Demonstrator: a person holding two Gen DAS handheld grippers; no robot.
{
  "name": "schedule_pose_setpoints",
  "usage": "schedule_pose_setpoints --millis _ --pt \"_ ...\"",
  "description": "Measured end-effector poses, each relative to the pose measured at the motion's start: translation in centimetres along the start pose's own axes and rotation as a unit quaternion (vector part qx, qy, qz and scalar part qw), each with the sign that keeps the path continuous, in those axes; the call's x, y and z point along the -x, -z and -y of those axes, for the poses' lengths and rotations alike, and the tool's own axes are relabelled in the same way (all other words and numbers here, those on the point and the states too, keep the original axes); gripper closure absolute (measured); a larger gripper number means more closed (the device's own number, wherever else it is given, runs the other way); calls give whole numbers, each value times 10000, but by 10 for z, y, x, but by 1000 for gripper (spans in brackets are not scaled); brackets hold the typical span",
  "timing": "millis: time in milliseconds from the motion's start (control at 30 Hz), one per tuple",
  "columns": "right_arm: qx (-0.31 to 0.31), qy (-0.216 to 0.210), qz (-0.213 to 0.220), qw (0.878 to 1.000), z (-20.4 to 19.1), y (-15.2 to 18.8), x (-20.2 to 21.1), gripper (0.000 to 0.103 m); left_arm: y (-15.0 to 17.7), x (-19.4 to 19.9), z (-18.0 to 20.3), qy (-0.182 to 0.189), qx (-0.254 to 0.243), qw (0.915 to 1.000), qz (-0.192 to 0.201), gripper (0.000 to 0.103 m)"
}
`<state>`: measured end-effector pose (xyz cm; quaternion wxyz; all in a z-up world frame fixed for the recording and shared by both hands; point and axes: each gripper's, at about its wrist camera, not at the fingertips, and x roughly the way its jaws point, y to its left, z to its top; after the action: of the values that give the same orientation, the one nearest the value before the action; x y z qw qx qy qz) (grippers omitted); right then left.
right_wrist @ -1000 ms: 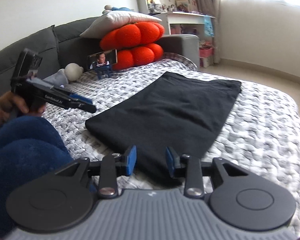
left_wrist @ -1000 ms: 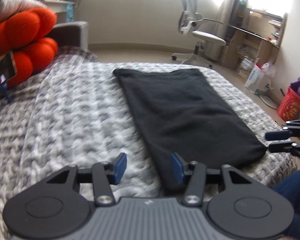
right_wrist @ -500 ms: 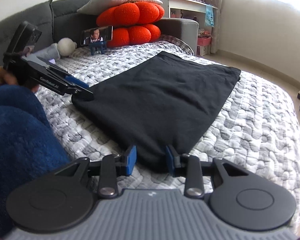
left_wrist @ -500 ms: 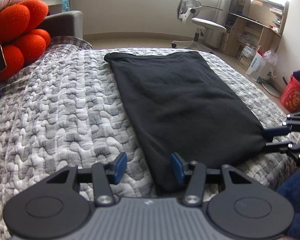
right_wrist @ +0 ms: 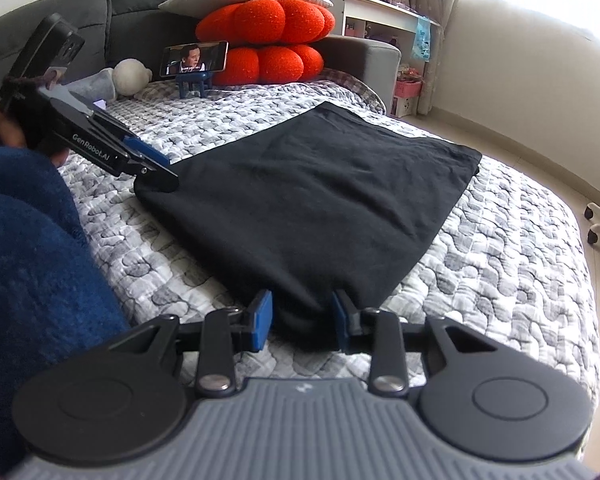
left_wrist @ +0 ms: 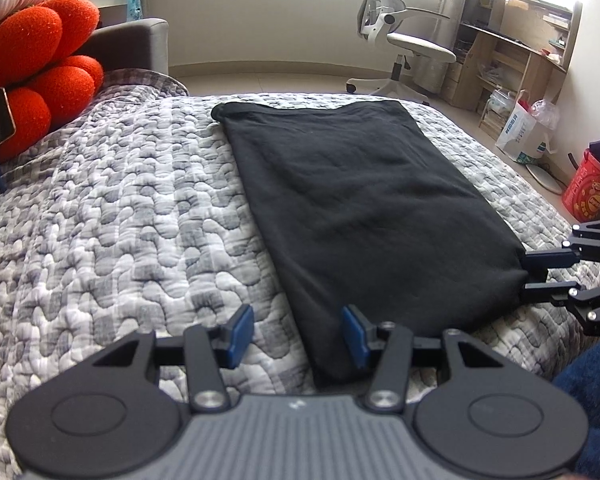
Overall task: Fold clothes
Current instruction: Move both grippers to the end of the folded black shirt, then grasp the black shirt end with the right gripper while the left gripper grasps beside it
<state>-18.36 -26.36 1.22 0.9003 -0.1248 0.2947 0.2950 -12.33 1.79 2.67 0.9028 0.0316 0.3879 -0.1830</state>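
Note:
A black garment (left_wrist: 364, 200) (right_wrist: 320, 200) lies flat on the bed, folded into a long rectangle. My left gripper (left_wrist: 298, 336) is open at its near left corner, and the cloth's edge lies inside the gap by the right fingertip (left_wrist: 354, 336). My right gripper (right_wrist: 300, 322) is open at the near right corner, with the bunched corner between its blue pads (right_wrist: 262, 322). Each gripper shows in the other's view: the right gripper (left_wrist: 540, 276) straddles its corner, and the left gripper (right_wrist: 156, 170), held by a hand, touches its own.
A grey quilted bedspread (left_wrist: 120, 220) covers the bed. Orange cushions (right_wrist: 268, 36) and a phone on a blue stand (right_wrist: 194, 60) sit at the head. A white office chair (left_wrist: 404, 40), a desk, bags and a red bucket (left_wrist: 588, 192) stand on the floor. A blue-clad leg (right_wrist: 32, 248) is close by.
Both grippers have moved lower and closer to the garment's near corners. The right gripper's fingers now sit around the bunched corner. The garment itself has not shifted.

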Motion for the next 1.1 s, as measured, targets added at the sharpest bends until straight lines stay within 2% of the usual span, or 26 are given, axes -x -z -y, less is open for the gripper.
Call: schedule_pose_setpoints --millis 100,200,400,567,667,733,767,800,867,933,967,1100 --pt "53 46 21 10000 -2 -1 2 89 1 1 1 -18 -53 10000 17 53" --pt "137 109 72 9998 -4 -4 5 99 2 2 3 -67 -144 9999 34 53" --pt "-69 197 259 9994 7 -13 9 101 -2 12 3 -26 -220 9996 180 52" --pt "-352 28 460 9983 23 -31 9 101 -12 28 19 316 -631 9963 487 49" --pt "-351 76 483 9982 29 -40 6 101 -15 31 29 612 -899 9923 586 45" --pt "-303 -104 372 9988 28 -39 3 99 -16 26 32 694 -977 9915 514 45" --pt "-272 -224 311 9989 27 -35 3 90 -15 22 30 743 -917 9921 435 45" --pt "-240 -343 249 9988 25 -32 3 86 -15 18 29 791 -857 9925 356 45" --pt "-167 -535 124 9983 21 -24 3 85 -12 10 25 839 -726 9936 222 46" --pt "-137 -644 20 9978 17 -17 3 73 -9 4 21 828 -613 9946 110 47" --pt "-92 -641 -16 9979 15 -15 2 63 -8 1 20 815 -571 9950 54 48" --pt "89 -628 -158 9979 7 -8 -3 61 -5 -3 19 772 -598 9952 -96 51"
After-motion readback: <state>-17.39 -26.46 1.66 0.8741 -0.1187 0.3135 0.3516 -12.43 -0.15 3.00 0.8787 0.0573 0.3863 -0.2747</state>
